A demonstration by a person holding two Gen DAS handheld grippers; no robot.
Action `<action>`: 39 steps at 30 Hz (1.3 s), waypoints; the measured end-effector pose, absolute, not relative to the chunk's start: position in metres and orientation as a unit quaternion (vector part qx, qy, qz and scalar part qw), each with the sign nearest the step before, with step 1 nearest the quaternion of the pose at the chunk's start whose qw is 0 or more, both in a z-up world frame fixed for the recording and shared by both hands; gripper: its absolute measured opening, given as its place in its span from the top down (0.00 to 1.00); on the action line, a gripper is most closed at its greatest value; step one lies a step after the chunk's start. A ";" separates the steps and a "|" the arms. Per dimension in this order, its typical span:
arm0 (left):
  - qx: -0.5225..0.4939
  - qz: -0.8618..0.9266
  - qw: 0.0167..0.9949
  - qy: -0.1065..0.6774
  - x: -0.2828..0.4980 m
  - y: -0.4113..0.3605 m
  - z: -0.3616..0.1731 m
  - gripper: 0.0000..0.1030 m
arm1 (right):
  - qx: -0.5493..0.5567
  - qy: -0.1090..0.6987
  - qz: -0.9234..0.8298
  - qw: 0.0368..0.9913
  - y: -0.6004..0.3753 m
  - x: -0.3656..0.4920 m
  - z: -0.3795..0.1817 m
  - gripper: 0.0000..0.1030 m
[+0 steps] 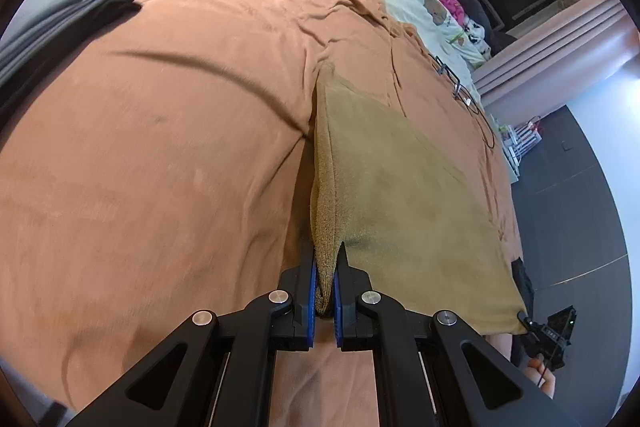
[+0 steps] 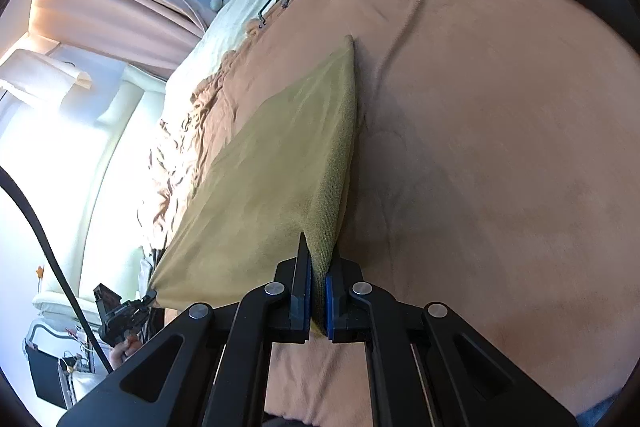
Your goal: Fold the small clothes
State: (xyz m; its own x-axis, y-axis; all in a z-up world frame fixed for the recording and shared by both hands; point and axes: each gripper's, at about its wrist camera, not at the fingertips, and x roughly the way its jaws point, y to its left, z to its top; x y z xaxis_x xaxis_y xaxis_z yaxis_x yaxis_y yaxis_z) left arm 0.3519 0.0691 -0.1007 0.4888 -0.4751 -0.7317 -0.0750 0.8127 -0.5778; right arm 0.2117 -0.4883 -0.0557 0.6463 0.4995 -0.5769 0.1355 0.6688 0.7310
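mustard garment stretched between both grippers, fold still under way

the left gripper [image 1: 327,275] is clamped on one corner of a mustard-yellow knit garment [image 1: 400,195], the ribbed cloth bunched between its blue pads [image 1: 313,291] at the lower middle of the left wrist view; the right gripper [image 2: 318,287] is clenched the same way on another corner of the same garment [image 2: 256,187], low in the middle of the right wrist view; each camera also catches the other gripper small at a lower corner of its frame, with the far corner of the cloth at its tip.

the garment runs taut from the two grips up toward the middle of each frame, where its far point touches the orange-brown bedspread [image 1: 160,147]; whether the rest of it rests on the bed or hangs just above i cannot tell; it looks doubled along the ribbed edge, so one fold seems made already, though that is a judgement from the thick edge alone.

what is left, as i read it: lay the cloth flat, let go of both corners, and perhaps fold again; dark grey folded clothes [image 1: 68,7] lie at the upper left of the left view, possibly finished pieces; a cable and small metal items [image 1: 460,87] lie near the bedspread's edge, right of centre.
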 end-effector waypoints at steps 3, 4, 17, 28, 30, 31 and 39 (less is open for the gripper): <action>-0.285 -0.124 0.814 0.491 0.333 0.072 -0.103 0.94 | 0.391 0.410 0.110 0.817 -0.489 0.205 -0.055 0.99; -0.286 -0.124 0.813 0.491 0.328 0.073 -0.104 0.94 | 0.390 0.411 0.109 0.817 -0.488 0.204 -0.054 0.99; -0.307 -0.132 0.806 0.488 0.280 0.082 -0.112 0.94 | 0.381 0.421 0.105 0.816 -0.486 0.185 -0.049 0.99; -0.327 -0.129 0.790 0.503 0.278 0.084 -0.139 0.93 | 0.342 0.452 0.076 0.820 -0.472 0.194 -0.041 0.93; -0.330 -0.129 0.786 0.506 0.278 0.082 -0.141 0.91 | 0.323 0.454 0.059 0.828 -0.470 0.194 -0.032 0.86; -0.332 -0.130 0.784 0.508 0.278 0.081 -0.143 0.90 | 0.317 0.453 0.056 0.831 -0.468 0.193 -0.028 0.76; -0.350 -0.125 0.782 0.501 0.269 0.079 -0.154 0.68 | 0.264 0.431 0.057 0.861 -0.430 0.192 0.015 0.51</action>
State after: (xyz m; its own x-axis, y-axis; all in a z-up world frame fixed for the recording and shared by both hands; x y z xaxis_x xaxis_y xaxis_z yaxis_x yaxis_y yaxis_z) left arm 0.2694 0.0792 -0.1538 0.4666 -0.5457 -0.6961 -0.1554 0.7242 -0.6718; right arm 0.1924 -0.4305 0.0149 0.6222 0.3264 -0.7116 0.1292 0.8537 0.5045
